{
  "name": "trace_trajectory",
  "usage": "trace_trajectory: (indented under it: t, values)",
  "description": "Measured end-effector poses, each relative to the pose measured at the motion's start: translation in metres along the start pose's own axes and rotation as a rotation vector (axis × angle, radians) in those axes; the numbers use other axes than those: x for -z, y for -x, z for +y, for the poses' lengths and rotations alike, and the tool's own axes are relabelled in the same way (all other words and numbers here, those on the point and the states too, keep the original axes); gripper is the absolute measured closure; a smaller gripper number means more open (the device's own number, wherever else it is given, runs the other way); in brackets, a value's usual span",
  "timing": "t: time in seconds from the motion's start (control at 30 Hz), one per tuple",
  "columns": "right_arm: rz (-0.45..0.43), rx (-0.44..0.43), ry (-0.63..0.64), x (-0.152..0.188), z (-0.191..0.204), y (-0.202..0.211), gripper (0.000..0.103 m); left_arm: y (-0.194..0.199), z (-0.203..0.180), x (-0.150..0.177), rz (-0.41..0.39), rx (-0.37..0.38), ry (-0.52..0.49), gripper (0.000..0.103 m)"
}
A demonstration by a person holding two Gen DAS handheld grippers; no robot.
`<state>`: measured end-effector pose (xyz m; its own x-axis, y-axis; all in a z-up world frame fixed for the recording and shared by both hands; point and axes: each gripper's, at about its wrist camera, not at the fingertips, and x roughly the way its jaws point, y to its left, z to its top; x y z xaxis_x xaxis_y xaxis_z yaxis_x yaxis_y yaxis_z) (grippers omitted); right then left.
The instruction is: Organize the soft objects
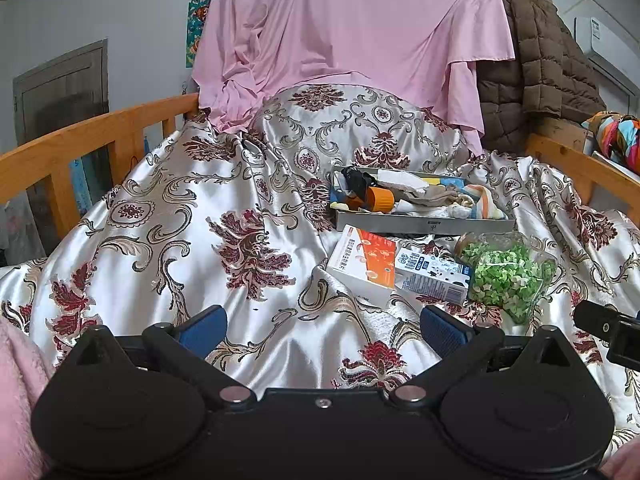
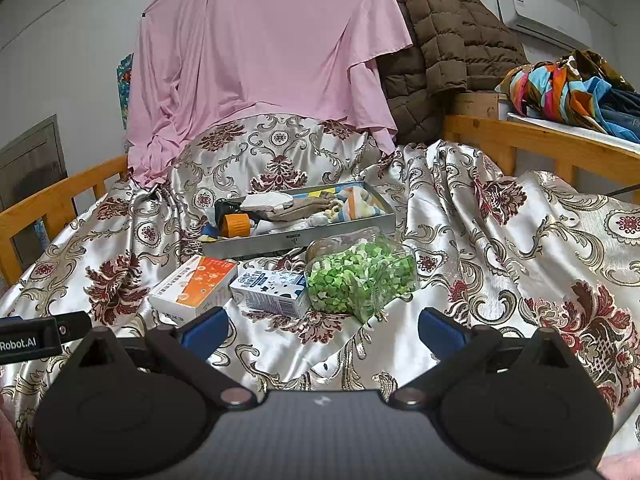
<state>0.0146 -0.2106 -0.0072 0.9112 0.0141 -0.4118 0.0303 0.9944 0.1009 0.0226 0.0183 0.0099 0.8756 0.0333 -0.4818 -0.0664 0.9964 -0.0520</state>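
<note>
A shallow grey tray (image 1: 424, 225) (image 2: 292, 239) lies on the satin bedspread and holds several soft items: socks, a striped cloth (image 1: 482, 200) (image 2: 362, 202), a white cloth and an orange cap (image 1: 380, 199) (image 2: 237, 225). In front of it lie an orange-and-white box (image 1: 362, 264) (image 2: 192, 286), a small milk carton (image 1: 434, 276) (image 2: 272, 286) and a clear bag of green bits (image 1: 506, 274) (image 2: 360, 276). My left gripper (image 1: 322, 328) is open over bare bedspread, left of these. My right gripper (image 2: 322, 328) is open just short of the carton and bag.
The floral satin bedspread (image 1: 192, 232) (image 2: 520, 248) covers a bed with wooden rails (image 1: 80, 136) (image 2: 532, 136). A pink sheet (image 1: 344, 32) (image 2: 264, 52) hangs at the back beside a brown quilted coat (image 1: 536, 64) (image 2: 444, 48). Colourful clothes (image 2: 568, 88) lie on a shelf at the right.
</note>
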Motion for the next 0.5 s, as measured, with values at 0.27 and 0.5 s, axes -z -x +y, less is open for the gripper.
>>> trace_trajectory:
  t: [0.27, 0.5]
  values:
    - [0.001, 0.000, 0.000, 0.0002, 0.0000, 0.0002, 0.000, -0.0001, -0.0005, -0.0005, 0.001, 0.000, 0.000, 0.001]
    - [0.002, 0.000, 0.000, -0.0003, 0.0002, 0.0000, 0.000, -0.0006, -0.0010, -0.0015, 0.003, -0.001, 0.001, 0.001]
